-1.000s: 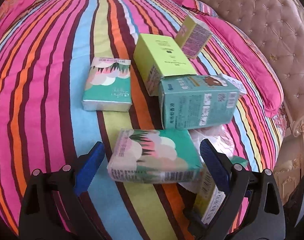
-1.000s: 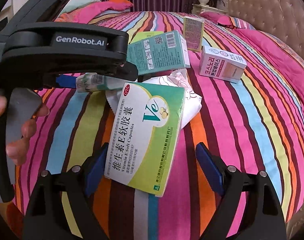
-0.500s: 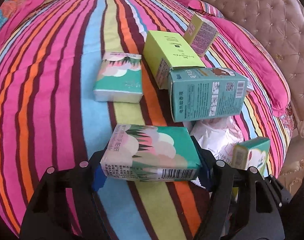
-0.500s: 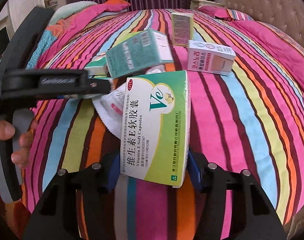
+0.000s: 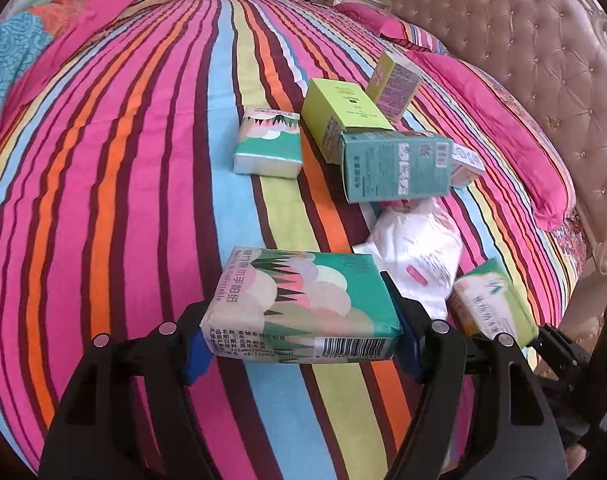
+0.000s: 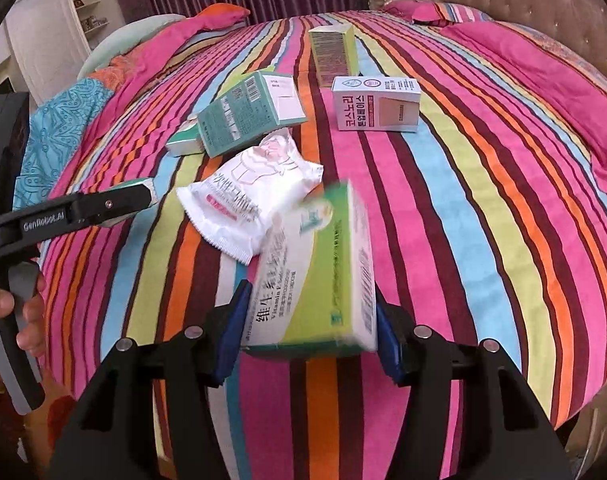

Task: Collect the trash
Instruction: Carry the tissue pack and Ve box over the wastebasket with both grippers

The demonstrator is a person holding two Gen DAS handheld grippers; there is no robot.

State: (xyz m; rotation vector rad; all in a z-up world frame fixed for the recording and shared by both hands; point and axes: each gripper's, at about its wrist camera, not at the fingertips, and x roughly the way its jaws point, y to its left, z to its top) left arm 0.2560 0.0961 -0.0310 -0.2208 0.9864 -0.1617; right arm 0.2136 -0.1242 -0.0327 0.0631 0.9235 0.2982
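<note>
On the striped bedspread [image 5: 115, 168] lies scattered packaging. In the left wrist view my left gripper [image 5: 301, 344] is shut on a green-and-pink tissue pack [image 5: 303, 300], its blue pads pressing both ends, and the pack is lifted slightly off the bed. The right wrist view shows my right gripper [image 6: 309, 328] shut on a green-and-white vitamin E box [image 6: 319, 280], tilted and blurred, raised above the cover. The same box [image 5: 491, 304] shows at the lower right of the left view. A white plastic packet [image 6: 251, 200] lies just beyond both grippers.
A second tissue pack [image 5: 269, 146], a lime box [image 5: 343, 116], a teal box [image 5: 395, 164], a small upright box [image 5: 395, 84] and a white Korean-lettered box [image 6: 375, 104] lie farther up the bed. A padded headboard [image 5: 523, 60] stands on the right. A hand [image 6: 27, 320] grips the left tool.
Both grippers went from open around their items to shut on them. The tissue pack and the vitamin box have since come up off the bedspread and toward me.
</note>
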